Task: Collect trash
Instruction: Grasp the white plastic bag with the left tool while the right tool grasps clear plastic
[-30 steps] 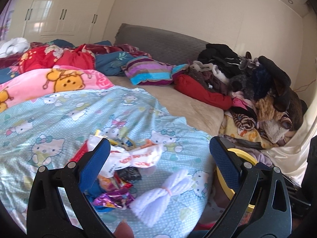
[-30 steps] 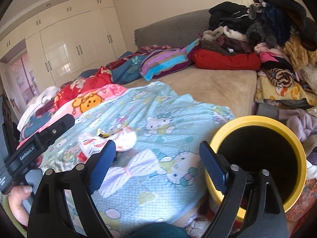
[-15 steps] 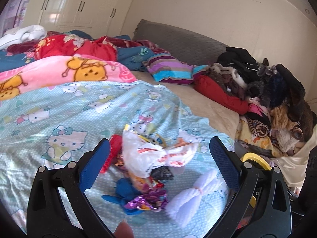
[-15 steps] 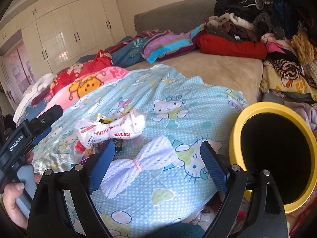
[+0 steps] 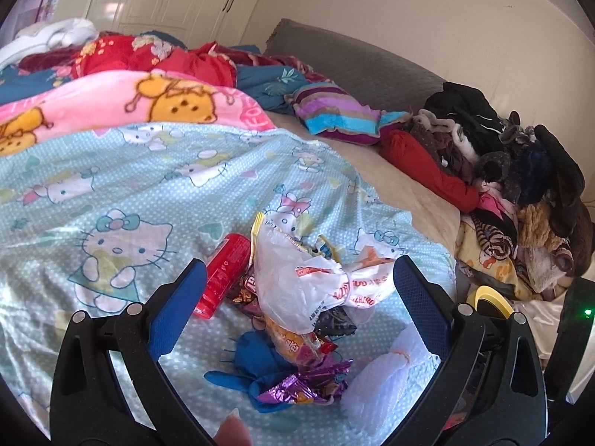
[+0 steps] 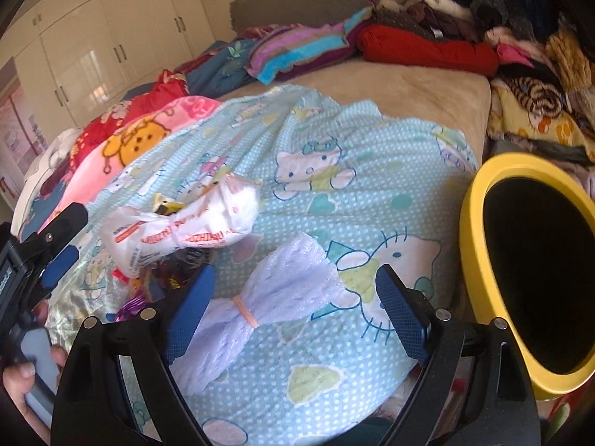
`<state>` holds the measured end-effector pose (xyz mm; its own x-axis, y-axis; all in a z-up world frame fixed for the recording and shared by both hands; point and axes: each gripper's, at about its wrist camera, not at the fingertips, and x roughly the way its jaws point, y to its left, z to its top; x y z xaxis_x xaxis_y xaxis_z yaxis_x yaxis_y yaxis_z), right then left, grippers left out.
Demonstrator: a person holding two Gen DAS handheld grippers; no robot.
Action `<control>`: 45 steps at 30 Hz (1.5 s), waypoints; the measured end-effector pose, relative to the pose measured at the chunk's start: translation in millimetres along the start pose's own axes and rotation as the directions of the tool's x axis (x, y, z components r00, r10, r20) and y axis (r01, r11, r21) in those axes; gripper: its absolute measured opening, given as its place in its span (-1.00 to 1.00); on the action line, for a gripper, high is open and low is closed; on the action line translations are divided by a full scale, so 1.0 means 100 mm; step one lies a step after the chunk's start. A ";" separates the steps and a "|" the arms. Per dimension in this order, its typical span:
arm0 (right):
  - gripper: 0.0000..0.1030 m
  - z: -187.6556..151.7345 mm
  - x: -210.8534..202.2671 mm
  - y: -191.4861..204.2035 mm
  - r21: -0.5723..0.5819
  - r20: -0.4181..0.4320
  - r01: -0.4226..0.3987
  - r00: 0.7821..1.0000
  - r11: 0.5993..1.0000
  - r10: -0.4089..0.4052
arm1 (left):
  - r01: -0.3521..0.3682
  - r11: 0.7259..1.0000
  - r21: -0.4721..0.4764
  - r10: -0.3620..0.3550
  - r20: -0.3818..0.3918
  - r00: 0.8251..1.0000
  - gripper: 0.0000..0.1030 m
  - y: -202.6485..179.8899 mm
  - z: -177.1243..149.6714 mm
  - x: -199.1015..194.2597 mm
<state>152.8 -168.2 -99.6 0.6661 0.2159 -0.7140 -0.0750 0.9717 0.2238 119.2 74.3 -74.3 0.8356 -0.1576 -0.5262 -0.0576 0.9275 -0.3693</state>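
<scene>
A pile of trash lies on the light-blue Hello Kitty sheet: a crumpled white plastic wrapper, a red tube, a blue rag, shiny purple candy wrappers and a white mesh bundle tied with an orange band. My left gripper is open and empty just above the pile, its jaws either side of the white wrapper. My right gripper is open and empty over the mesh bundle. The white wrapper also shows in the right wrist view. A yellow-rimmed bin stands at the bed's right edge.
Folded blankets and a striped pillow lie further up the bed. A heap of clothes is stacked at the right. White wardrobes stand behind. My left gripper's body shows at the left of the right wrist view.
Both grippers have moved forward and down toward the trash pile. The pile and mesh bundle now sit larger and nearer between the jaws. Both grippers stay open.
</scene>
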 end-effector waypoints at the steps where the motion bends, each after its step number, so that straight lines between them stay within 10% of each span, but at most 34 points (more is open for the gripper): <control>1: 0.66 0.01 0.06 -0.01 0.019 -0.017 0.001 1.000 1.000 0.000 | -0.005 1.000 -0.003 0.005 -0.006 1.000 0.77 0.01 0.00 0.04; 6: 0.61 0.02 0.26 -0.03 0.079 -0.067 -0.017 0.998 0.997 0.022 | -0.013 0.999 -0.030 0.011 -0.044 0.999 0.56 0.07 -0.01 0.18; 12: -0.24 -0.02 0.32 -0.03 0.092 -0.084 -0.083 0.992 0.992 0.091 | -0.021 0.999 -0.050 0.017 -0.086 0.996 -0.05 0.09 -0.06 0.29; 19: -0.46 -0.04 0.19 -0.02 0.083 -0.061 -0.120 0.990 0.989 0.125 | -0.014 1.000 -0.021 0.012 -0.095 0.995 -0.68 0.02 -0.09 0.28; 45: -0.48 0.17 -0.45 -0.09 0.017 0.113 -0.142 0.984 0.990 0.139 | 0.061 0.998 0.035 -0.063 0.069 0.996 -0.73 -0.34 0.27 -0.37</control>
<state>135.7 -188.8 -58.2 0.7286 0.3365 -0.5966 -0.1558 0.9296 0.3340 104.8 57.9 -21.2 0.8734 -0.1922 -0.4475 0.0126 0.9275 -0.3737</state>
